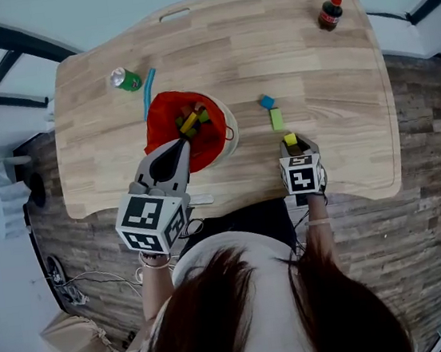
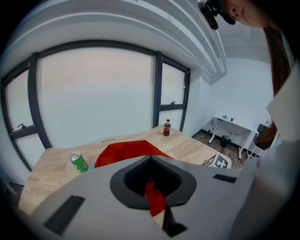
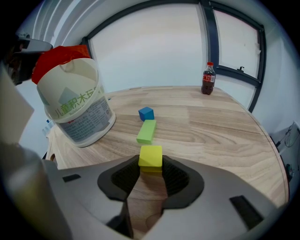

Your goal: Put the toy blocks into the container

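Observation:
A white bucket [image 1: 230,126] lined with a red bag [image 1: 165,112] stands on the table's left half, with several toy blocks [image 1: 191,121] inside. My left gripper [image 1: 187,145] is at its near rim, shut on a fold of the red bag [image 2: 153,199]. My right gripper [image 1: 291,146] is near the front edge, its jaws closed against the sides of a yellow block [image 3: 150,156] on the tabletop. Just beyond lie a green block [image 3: 146,131] and a blue block [image 3: 146,113]. The bucket [image 3: 77,110] is to their left.
A green can [image 1: 125,80] and a blue stick [image 1: 147,92] lie at the table's far left. A cola bottle [image 1: 330,13] stands at the far right corner. The wooden table [image 1: 331,100] has a curved front edge close to the person's body.

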The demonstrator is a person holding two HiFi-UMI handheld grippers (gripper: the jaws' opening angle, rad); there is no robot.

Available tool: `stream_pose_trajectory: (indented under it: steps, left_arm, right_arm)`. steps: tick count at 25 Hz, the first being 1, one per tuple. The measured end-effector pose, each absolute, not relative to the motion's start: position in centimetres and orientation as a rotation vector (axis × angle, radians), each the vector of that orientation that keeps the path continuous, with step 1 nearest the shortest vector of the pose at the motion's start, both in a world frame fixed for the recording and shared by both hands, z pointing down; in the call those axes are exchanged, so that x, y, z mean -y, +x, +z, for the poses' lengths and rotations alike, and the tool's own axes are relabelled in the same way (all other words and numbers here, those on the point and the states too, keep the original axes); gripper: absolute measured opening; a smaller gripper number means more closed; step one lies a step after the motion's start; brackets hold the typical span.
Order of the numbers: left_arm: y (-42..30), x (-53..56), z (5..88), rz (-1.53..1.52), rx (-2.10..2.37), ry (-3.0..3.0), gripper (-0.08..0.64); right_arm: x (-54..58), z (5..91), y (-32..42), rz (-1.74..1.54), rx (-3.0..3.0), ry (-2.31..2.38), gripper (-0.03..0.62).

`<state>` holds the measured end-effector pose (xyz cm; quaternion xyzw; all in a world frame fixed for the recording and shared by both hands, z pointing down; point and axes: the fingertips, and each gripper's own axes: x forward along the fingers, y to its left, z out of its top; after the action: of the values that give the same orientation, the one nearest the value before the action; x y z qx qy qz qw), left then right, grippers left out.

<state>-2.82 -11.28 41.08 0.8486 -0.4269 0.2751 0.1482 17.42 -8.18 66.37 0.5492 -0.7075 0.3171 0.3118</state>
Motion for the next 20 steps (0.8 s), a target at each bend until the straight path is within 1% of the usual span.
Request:
stream_pose_trajectory:
  steps: [9, 20]
  left_arm:
    - [-3.5, 10.8, 40.5, 0.752, 1.244, 2.447, 0.009]
    - [-4.3, 10.3, 39.4, 0.691, 1.272, 2.462, 0.009]
  right_arm:
    - [8.0, 65.2, 17.3, 0.860, 1.889, 1.495, 0.152]
    - [7.9, 63.2, 17.0, 0.815, 1.908, 1.510, 0.152]
